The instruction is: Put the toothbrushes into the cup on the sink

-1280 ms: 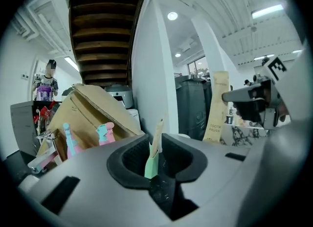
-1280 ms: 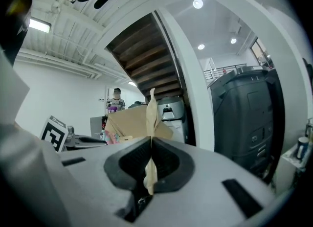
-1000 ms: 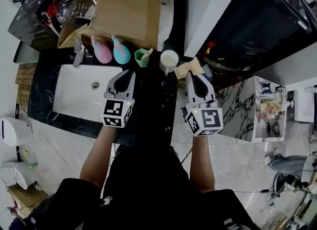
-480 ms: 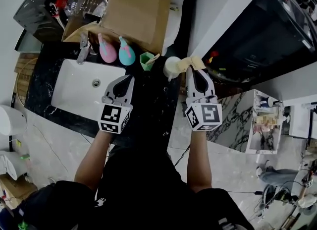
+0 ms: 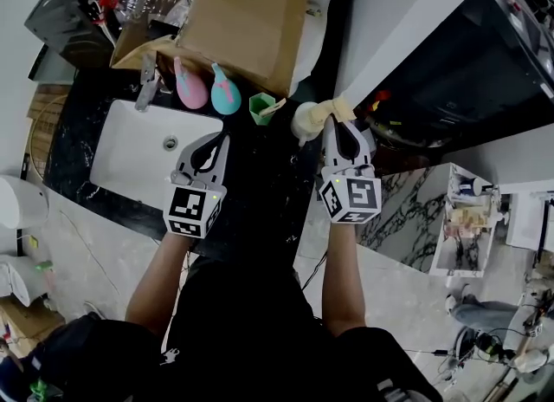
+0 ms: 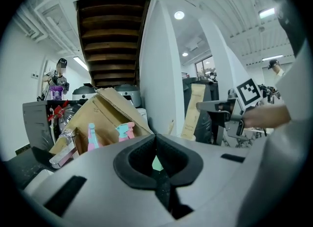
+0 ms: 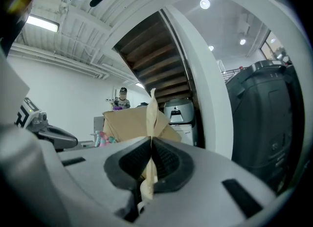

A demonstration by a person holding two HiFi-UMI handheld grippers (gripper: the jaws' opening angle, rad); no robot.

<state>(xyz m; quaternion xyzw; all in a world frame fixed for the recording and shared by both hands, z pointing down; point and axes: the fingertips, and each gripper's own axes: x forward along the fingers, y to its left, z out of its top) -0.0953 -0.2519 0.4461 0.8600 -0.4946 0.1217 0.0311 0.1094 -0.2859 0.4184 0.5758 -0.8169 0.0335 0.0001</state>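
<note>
Grip: right claw (image 5: 340,127) was clamped on beige toothbrush (image 7: 152,113), upright | left claw (image 5: 221,139) was together, empty | cup: green cup (image 5: 260,107) stood left of right claw, past white cup (image 5: 303,121) | judgement: firm hold and straight lowering inside rim seemed best

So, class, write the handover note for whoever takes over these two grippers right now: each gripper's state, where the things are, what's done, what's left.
Left gripper: shut, empty, above the dark counter, pointing towards the green cup.
Right gripper: shut on a flat beige packet, probably a wrapped toothbrush, held beside the white cup.
The green cup stands by the basin's far right corner, with a beige stick leaning in it; I cannot tell what it is.
Done: packet gripped.
Left: lower it into the cup and release.
</note>
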